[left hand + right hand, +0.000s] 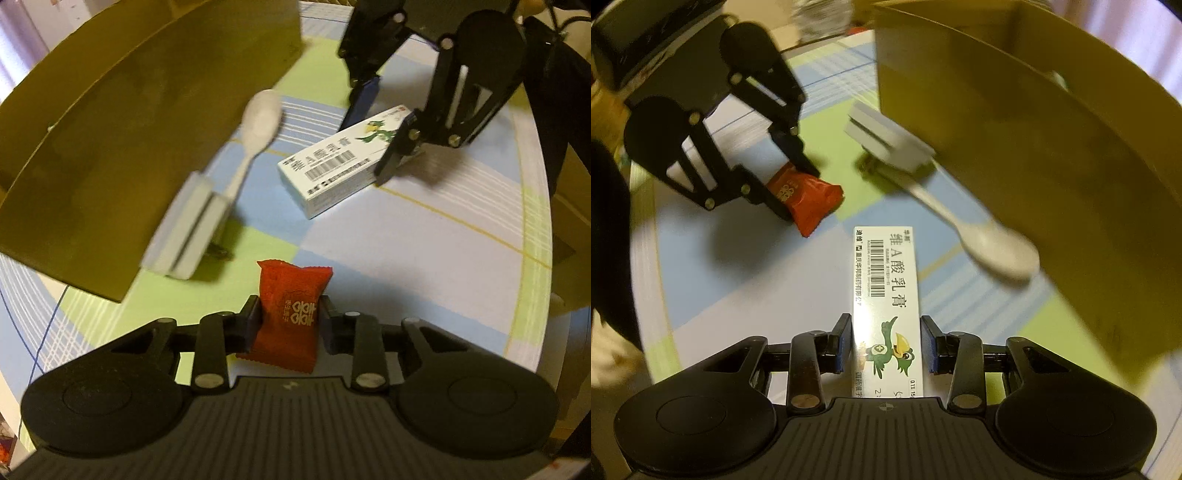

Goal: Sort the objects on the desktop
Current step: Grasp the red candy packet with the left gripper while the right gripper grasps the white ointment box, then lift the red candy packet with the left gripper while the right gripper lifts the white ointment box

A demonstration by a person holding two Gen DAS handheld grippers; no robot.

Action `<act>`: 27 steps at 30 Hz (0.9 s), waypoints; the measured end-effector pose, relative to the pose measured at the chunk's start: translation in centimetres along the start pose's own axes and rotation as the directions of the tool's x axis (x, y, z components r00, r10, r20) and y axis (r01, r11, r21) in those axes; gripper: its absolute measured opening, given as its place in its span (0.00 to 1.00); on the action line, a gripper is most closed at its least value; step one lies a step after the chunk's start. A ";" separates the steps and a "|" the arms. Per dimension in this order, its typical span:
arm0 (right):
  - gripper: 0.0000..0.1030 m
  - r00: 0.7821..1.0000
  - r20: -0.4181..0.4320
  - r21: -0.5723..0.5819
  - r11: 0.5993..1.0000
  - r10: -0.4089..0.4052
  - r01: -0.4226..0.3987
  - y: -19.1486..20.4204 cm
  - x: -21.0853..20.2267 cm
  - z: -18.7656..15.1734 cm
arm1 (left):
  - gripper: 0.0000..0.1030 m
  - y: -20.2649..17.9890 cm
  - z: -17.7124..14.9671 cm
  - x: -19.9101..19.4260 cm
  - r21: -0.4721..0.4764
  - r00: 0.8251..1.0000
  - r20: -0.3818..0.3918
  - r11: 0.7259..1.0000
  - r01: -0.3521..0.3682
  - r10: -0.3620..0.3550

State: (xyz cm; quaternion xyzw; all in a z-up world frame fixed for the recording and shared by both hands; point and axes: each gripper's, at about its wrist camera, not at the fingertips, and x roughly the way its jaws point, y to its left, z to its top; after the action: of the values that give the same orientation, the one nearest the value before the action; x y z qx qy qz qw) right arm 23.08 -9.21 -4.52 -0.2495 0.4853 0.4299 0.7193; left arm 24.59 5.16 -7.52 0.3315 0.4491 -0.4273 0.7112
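Note:
In the left wrist view my left gripper [290, 314] is shut on a red snack packet [291, 295], which stands up between the pads. The right wrist view shows the same packet [812, 203] in that gripper [798, 194], low over the cloth. A white ointment box with a green bird print [886, 280] lies flat on the table. My right gripper [886, 343] straddles its near end, pads against both long sides. From the left wrist view that gripper [364, 151] sits on the far end of the box [332, 170].
A white plastic spoon [260, 118] [993, 251] lies beside a tall cardboard carton [147, 129] [1052, 166], its handle meeting a white block [188, 229] [886, 142]. A checked blue, green and white tablecloth [406, 258] covers the table. A dark sleeve [609, 221] is at the left.

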 end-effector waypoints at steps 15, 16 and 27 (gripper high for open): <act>0.35 0.985 0.063 0.435 0.893 -0.158 0.115 1.0 -4.5 -8.0 | 0.26 -7.4 3.3 0.2 -0.189 1.000 0.015 0.982 -0.009 0.012; 0.35 0.983 0.074 0.452 0.884 -0.167 0.116 1.1 -4.7 -8.5 | 0.26 -7.5 3.1 0.1 -0.221 1.000 0.021 0.975 -0.014 0.019; 0.46 0.959 0.142 0.474 0.867 -0.245 0.151 3.3 -5.7 -11.7 | 0.39 -9.7 3.2 1.5 -0.473 0.988 0.062 0.876 -0.096 0.142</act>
State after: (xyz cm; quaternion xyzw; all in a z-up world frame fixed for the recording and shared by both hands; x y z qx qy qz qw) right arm 13.70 -18.81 -3.90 -0.0772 0.4709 0.2493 0.8427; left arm 17.27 -2.07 -8.50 0.1560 0.4836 -0.2768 0.8156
